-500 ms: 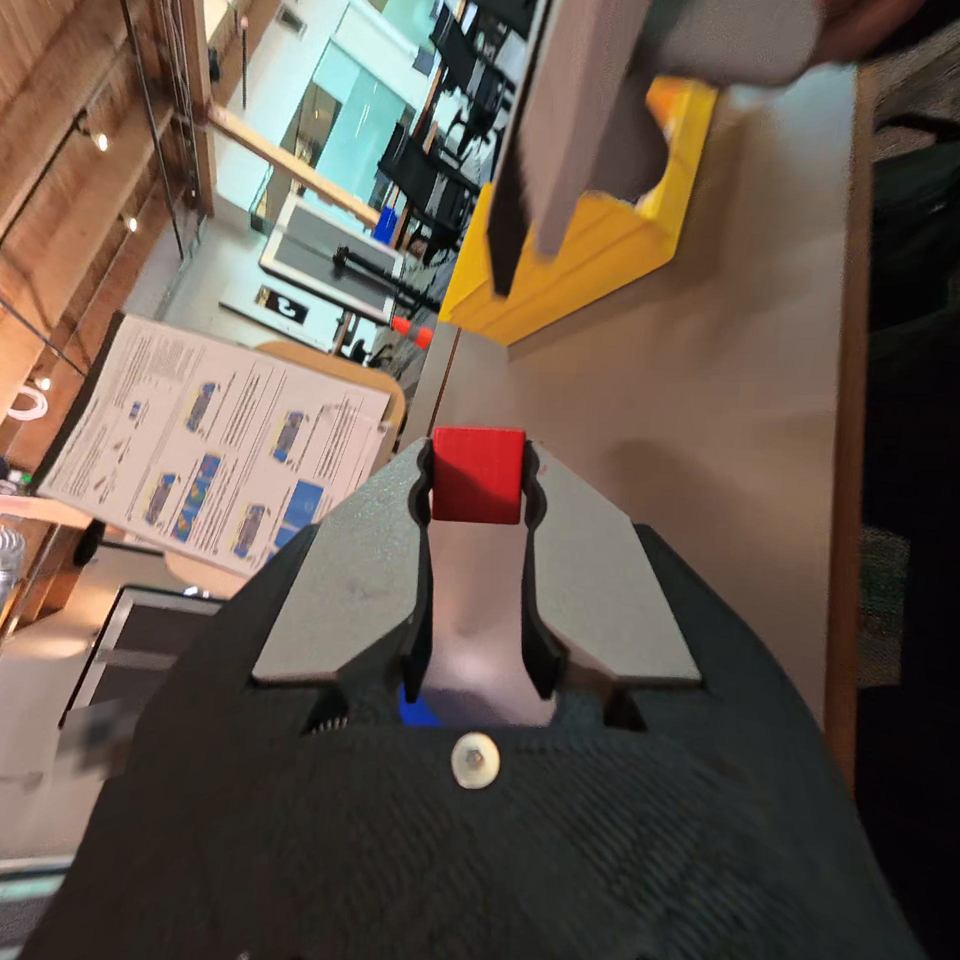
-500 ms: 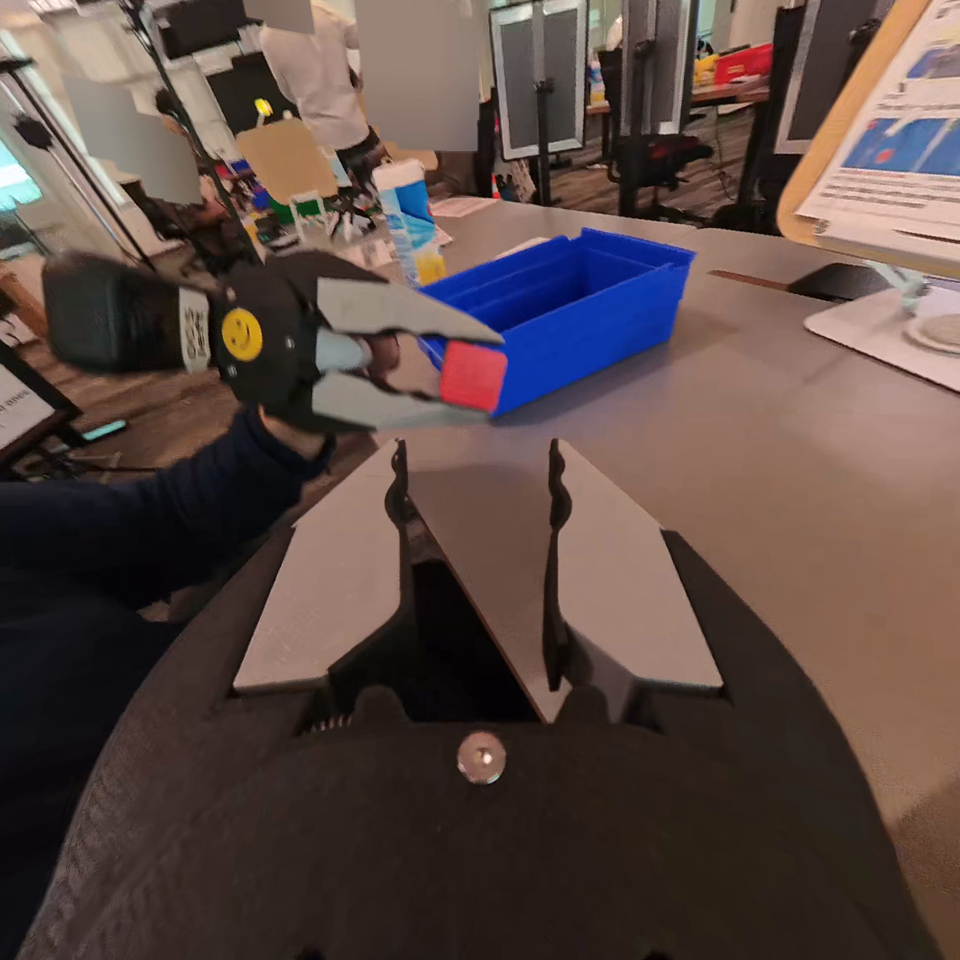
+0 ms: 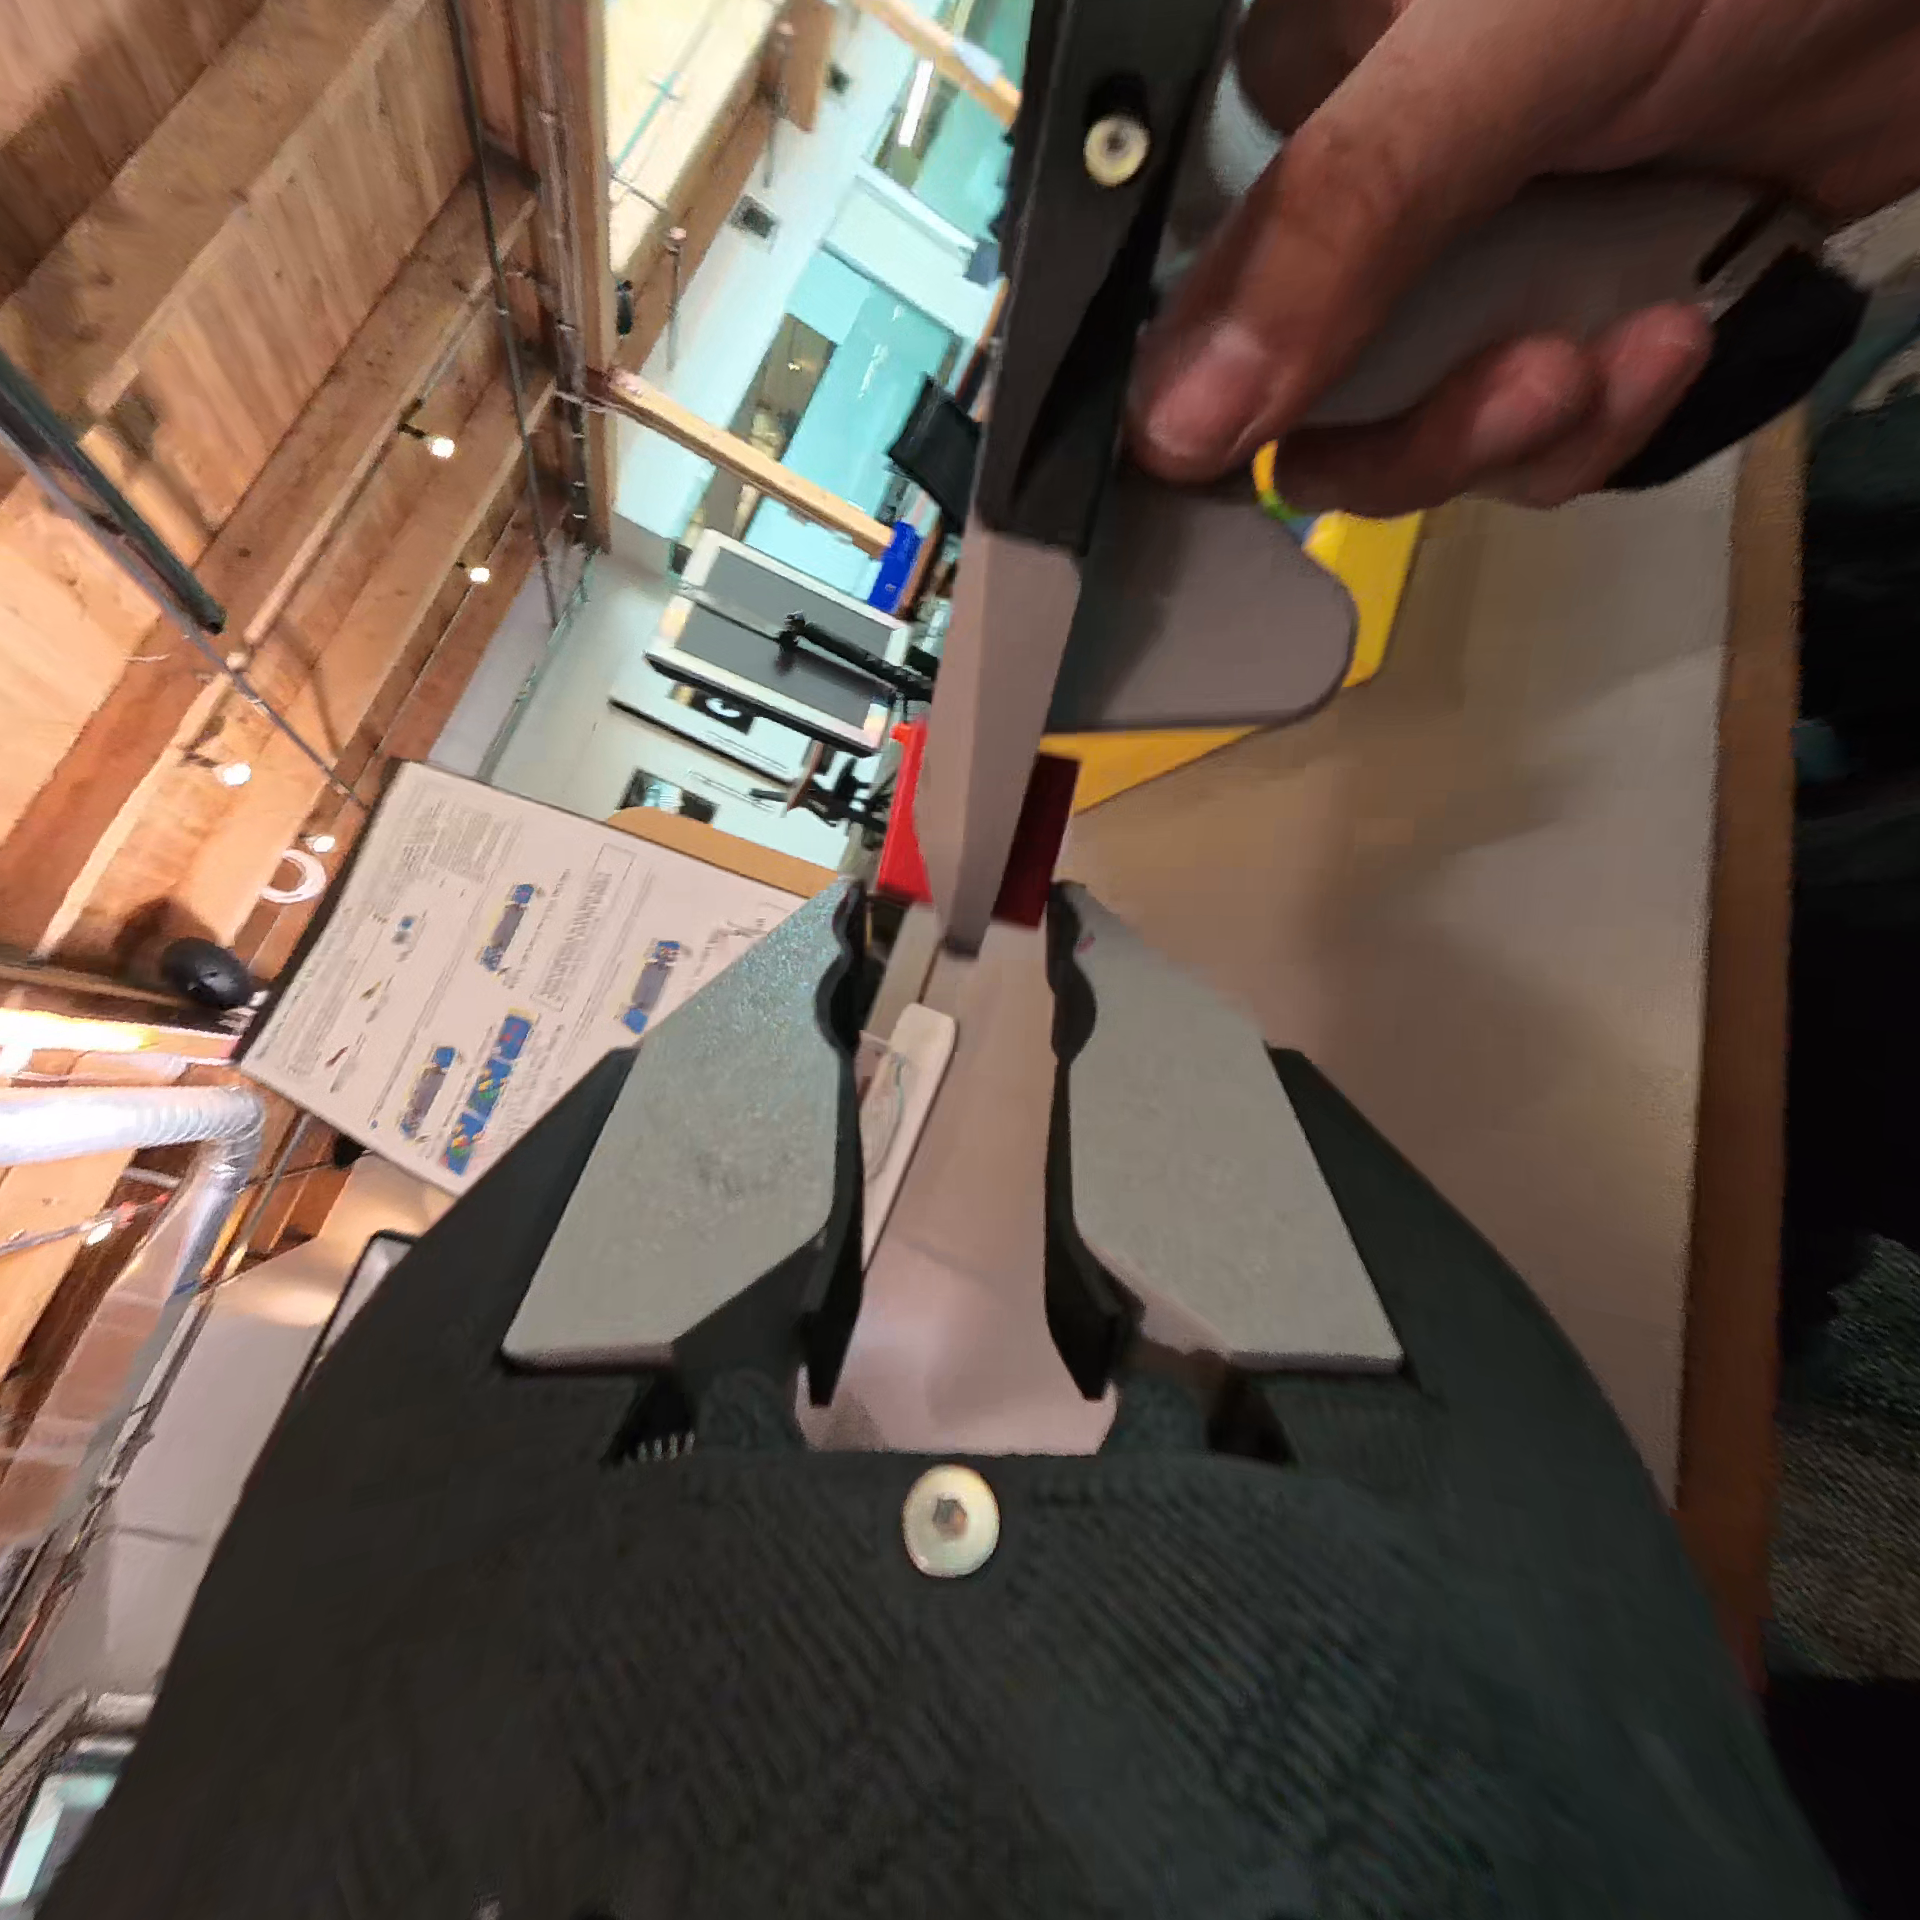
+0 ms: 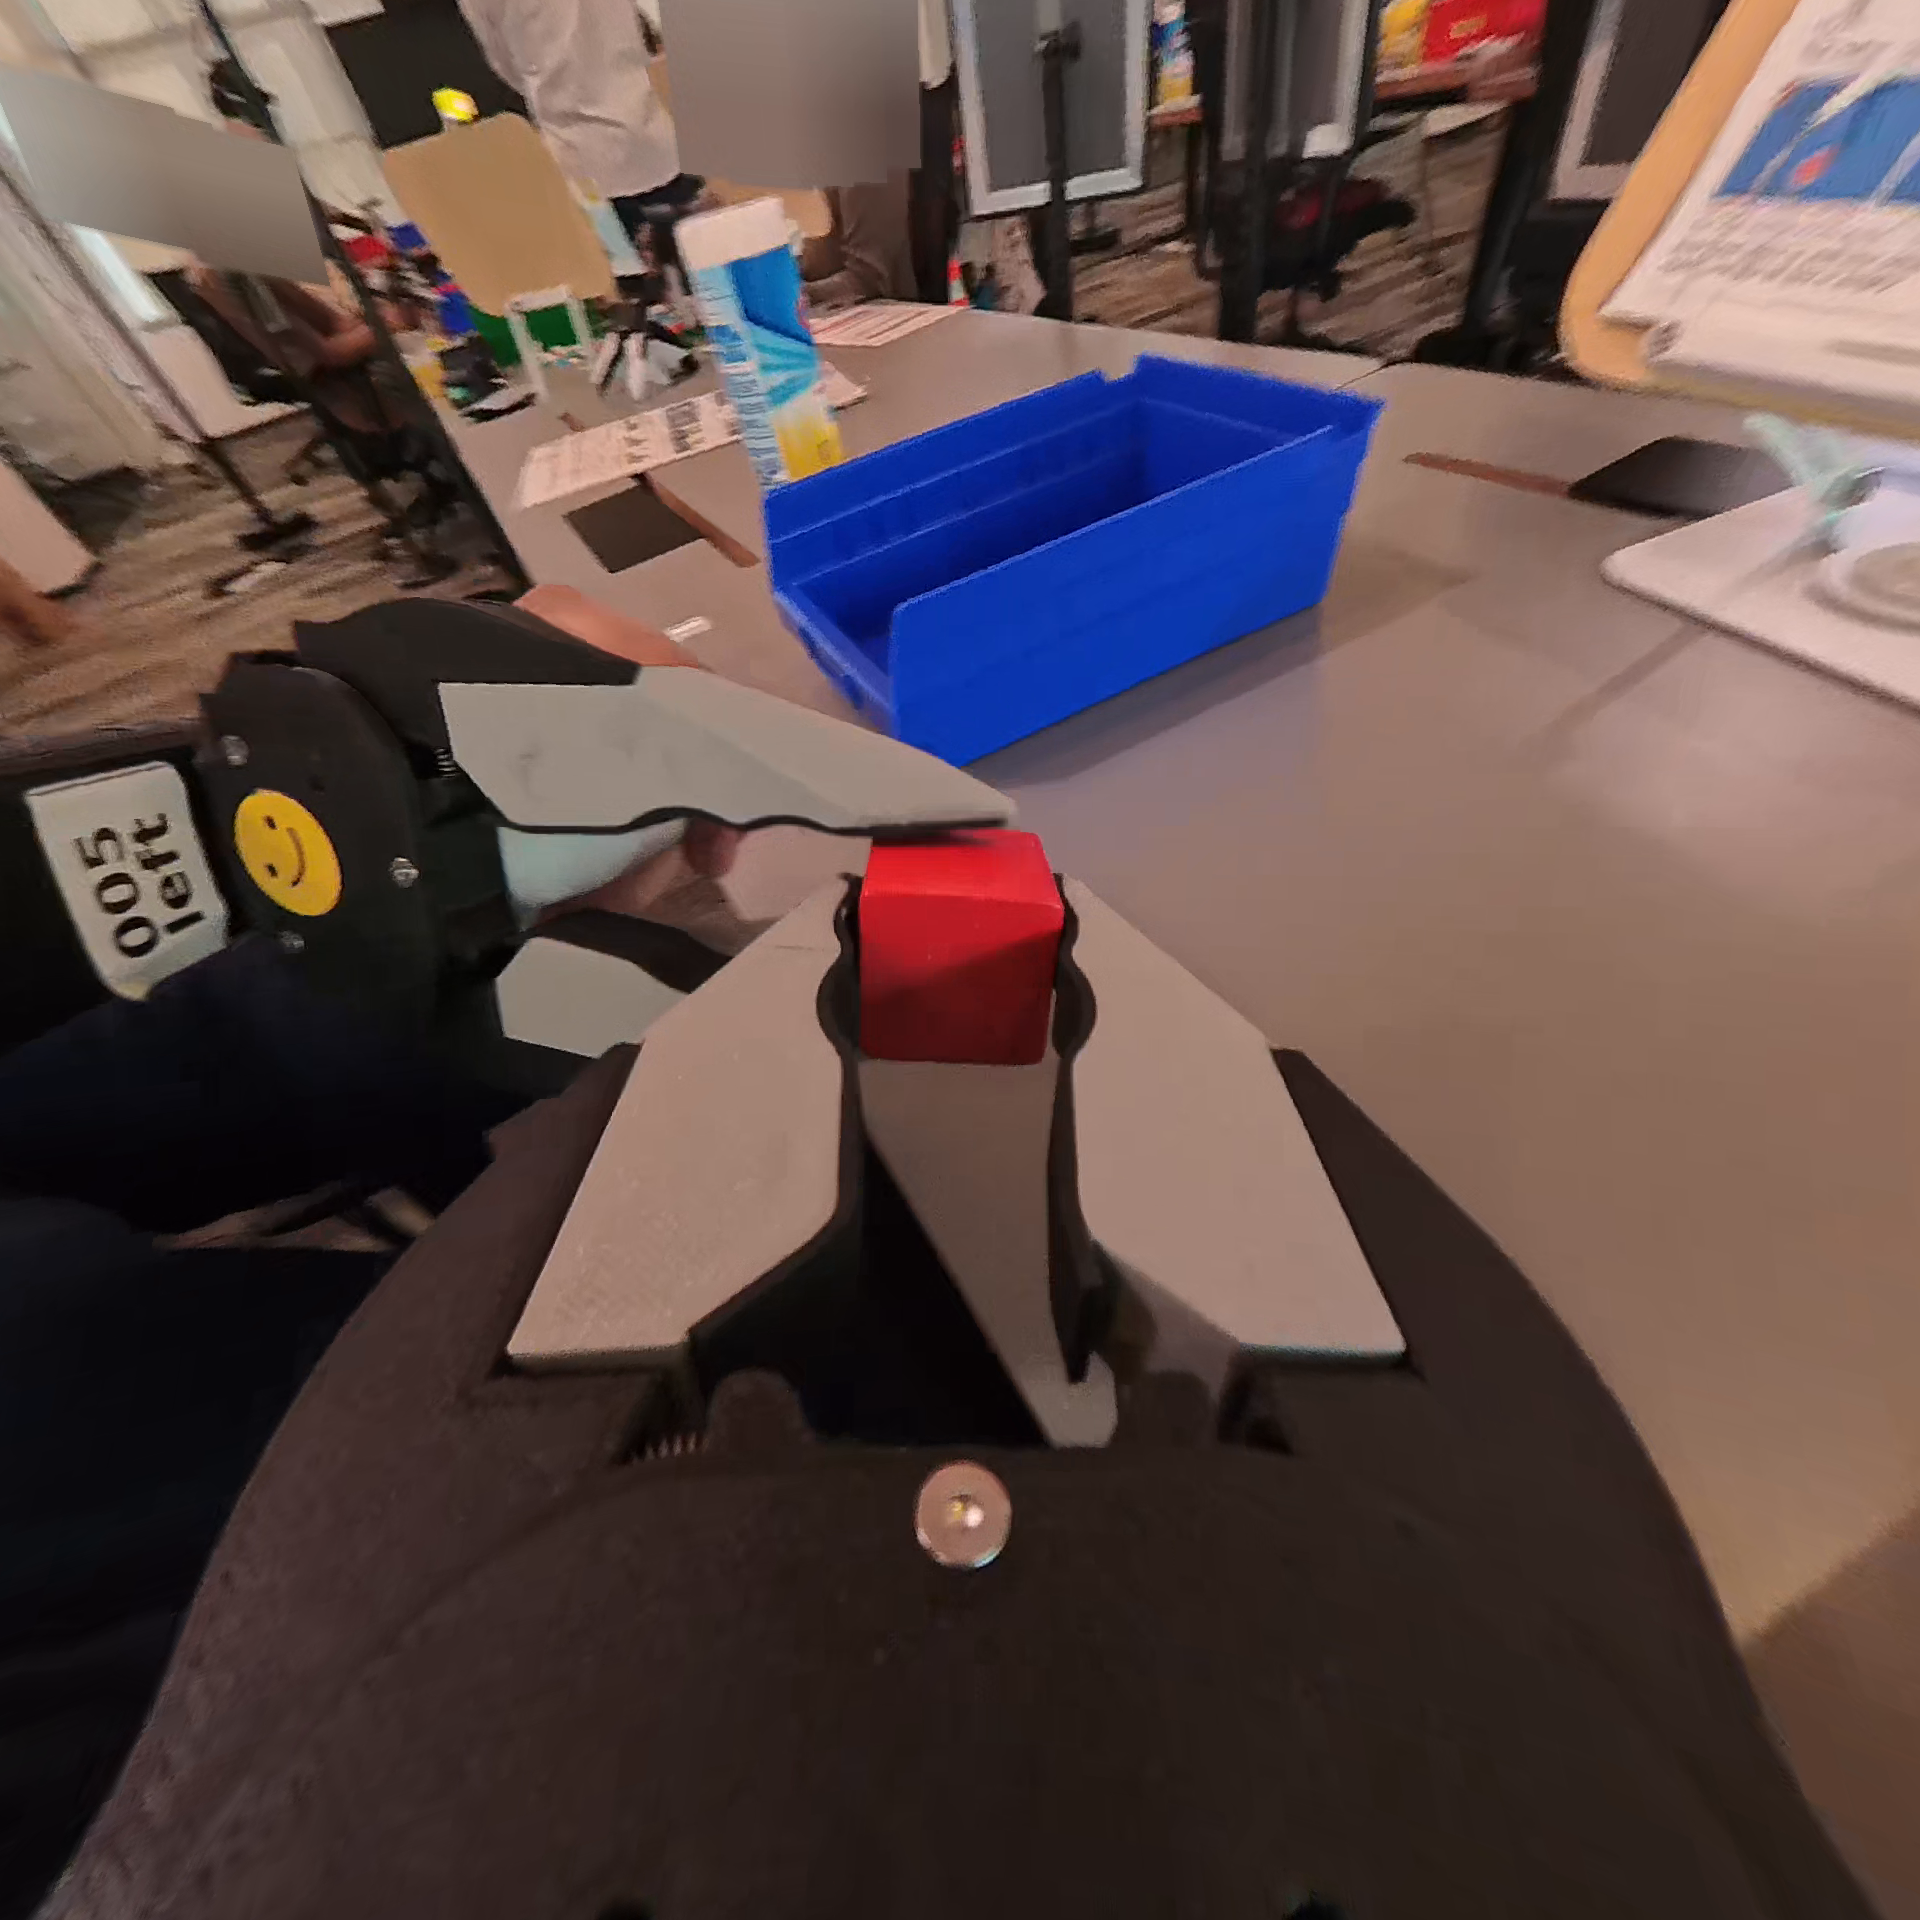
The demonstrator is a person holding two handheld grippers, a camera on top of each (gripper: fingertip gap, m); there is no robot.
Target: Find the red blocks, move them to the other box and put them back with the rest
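Left wrist view is looking along the left gripper (image 3: pixel 951 904), which is turned on its side so the desk (image 3: pixel 1455 935) is running up the right of the frame. At far left an illustrated instruction sheet (image 3: pixel 499 987) is standing on a board. In the middle, the left gripper's fingers (image 3: pixel 727 1122) are standing about a block's width apart, and the red block (image 3: pixel 1039 842) is sitting right at their tips. It is partly covered by a grey finger (image 3: pixel 987 727) of the right gripper, which is crossing in from above. Whether the left fingers are pressing on the block cannot be told from here. At right, a hand (image 3: pixel 1455 260) is squeezing the right gripper's handle, with the yellow box (image 3: pixel 1371 582) behind it on the desk.

Right wrist view is showing the same exchange from the other side. At left, the left gripper's upper finger (image 4: pixel 727 758) is lying along the top of the block while its lower finger is hidden. In the centre, the right gripper (image 4: pixel 956 935) is clamping the red block by its two side faces, both pads pressing against it. The two grippers are taking different faces, probably so that one can let go without the other getting in the way. The block is hanging in the air over the desk, between the two boxes. Farther right, the blue box (image 4: pixel 1091 623) is waiting with nothing visible inside.

This looks like a mid-air handover, with each gripper probably serving the box on its own side.
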